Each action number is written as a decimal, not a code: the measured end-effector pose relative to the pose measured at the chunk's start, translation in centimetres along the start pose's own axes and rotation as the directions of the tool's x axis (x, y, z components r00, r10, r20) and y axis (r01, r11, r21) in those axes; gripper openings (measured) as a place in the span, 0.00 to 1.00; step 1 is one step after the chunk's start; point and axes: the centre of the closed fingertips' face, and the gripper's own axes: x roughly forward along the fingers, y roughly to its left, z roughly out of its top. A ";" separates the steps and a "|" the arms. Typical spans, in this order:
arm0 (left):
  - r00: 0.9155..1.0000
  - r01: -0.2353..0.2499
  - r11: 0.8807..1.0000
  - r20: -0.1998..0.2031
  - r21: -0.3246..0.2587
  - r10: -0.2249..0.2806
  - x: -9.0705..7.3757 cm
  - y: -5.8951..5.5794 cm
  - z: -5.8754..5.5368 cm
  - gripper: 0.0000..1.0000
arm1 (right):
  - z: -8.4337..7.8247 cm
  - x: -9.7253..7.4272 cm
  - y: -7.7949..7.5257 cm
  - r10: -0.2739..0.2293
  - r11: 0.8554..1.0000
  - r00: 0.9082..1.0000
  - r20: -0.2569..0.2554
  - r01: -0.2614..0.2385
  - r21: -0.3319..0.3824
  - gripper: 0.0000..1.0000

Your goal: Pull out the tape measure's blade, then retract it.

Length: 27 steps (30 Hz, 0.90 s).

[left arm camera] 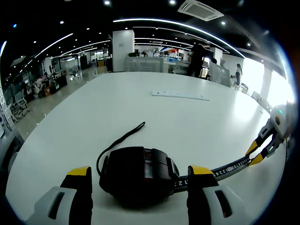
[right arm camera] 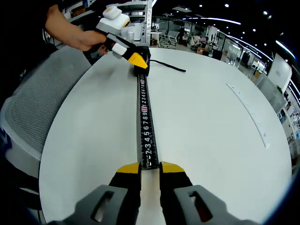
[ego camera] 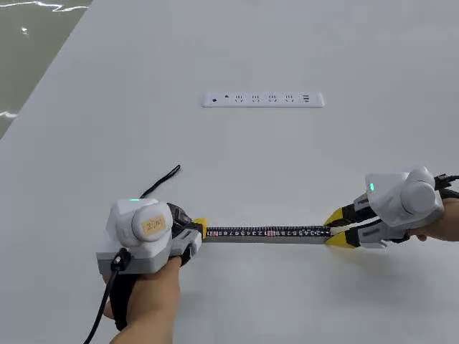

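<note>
The black tape measure case [left arm camera: 138, 176] rests on the white table [ego camera: 237, 158], and my left gripper [left arm camera: 140, 172] is shut on it with a yellow tip on each side. In the head view the case [ego camera: 183, 223] peeks out beside the left gripper [ego camera: 195, 233]. The blade [ego camera: 267, 233] lies pulled out flat along the table to my right gripper [ego camera: 336, 229], which is shut on its end. In the right gripper view the numbered blade [right arm camera: 145, 112] runs from my right gripper [right arm camera: 150, 167] away to the case [right arm camera: 142, 63] and the left gripper [right arm camera: 125, 50].
A white power strip [ego camera: 263, 99] lies further back on the table. The case's black wrist strap [ego camera: 161, 181] trails behind it. The table's left edge [ego camera: 43, 79] slants past a green floor. A grey mesh chair [right arm camera: 33, 108] stands beside the table.
</note>
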 end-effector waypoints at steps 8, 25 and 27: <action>1.000 -0.015 1.000 -0.021 -0.009 0.015 0.6 0.5 -0.2 0.76 | -0.1 0.0 -0.3 -0.005 1.000 1.000 -0.016 0.005 -0.018 0.13; 0.998 -0.007 1.000 -0.059 0.005 0.008 0.8 0.2 -0.8 0.65 | -0.1 -0.3 -0.4 -0.018 0.999 0.999 -0.028 0.017 -0.032 0.13; 0.998 -0.003 1.000 -0.063 0.012 0.004 0.8 0.2 -0.8 0.64 | -0.3 -0.3 -0.3 -0.018 0.999 0.999 -0.032 0.017 -0.036 0.13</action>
